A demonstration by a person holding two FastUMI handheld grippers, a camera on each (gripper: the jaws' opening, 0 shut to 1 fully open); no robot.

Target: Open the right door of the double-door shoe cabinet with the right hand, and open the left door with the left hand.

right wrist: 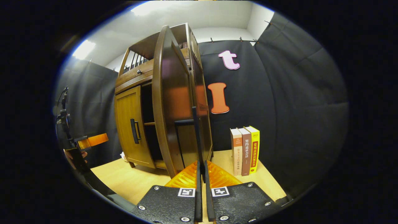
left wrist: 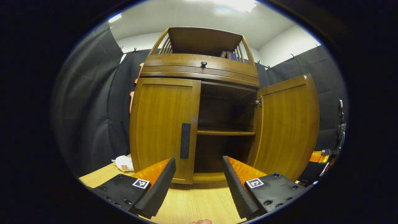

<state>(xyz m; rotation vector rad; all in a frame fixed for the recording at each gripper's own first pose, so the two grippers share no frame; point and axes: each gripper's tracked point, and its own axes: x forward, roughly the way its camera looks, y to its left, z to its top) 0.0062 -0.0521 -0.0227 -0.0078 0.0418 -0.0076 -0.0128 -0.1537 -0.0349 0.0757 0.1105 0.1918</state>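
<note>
- Left gripper (left wrist: pixel 199 174), orange fingers with black pads: fingers spread apart, nothing between them, hovering above the pale wooden tabletop (left wrist: pixel 192 205) before the cabinet.
- Right gripper (right wrist: pixel 201 174): fingers pressed together, pointing at the right door's black handle (right wrist: pixel 194 137); whether they pinch it cannot be told.
- Brown wooden double-door shoe cabinet (left wrist: pixel 199 67): left door (left wrist: pixel 163 124) closed; right door (left wrist: pixel 287 124) swung open, exposing an inner shelf (left wrist: pixel 225 133).
- Three upright books (right wrist: pixel 245 149) stand beside the cabinet.

Black cloth walls (right wrist: pixel 279 93), white ceiling (left wrist: pixel 192 15), wooden tabletop (left wrist: pixel 192 202).
</note>
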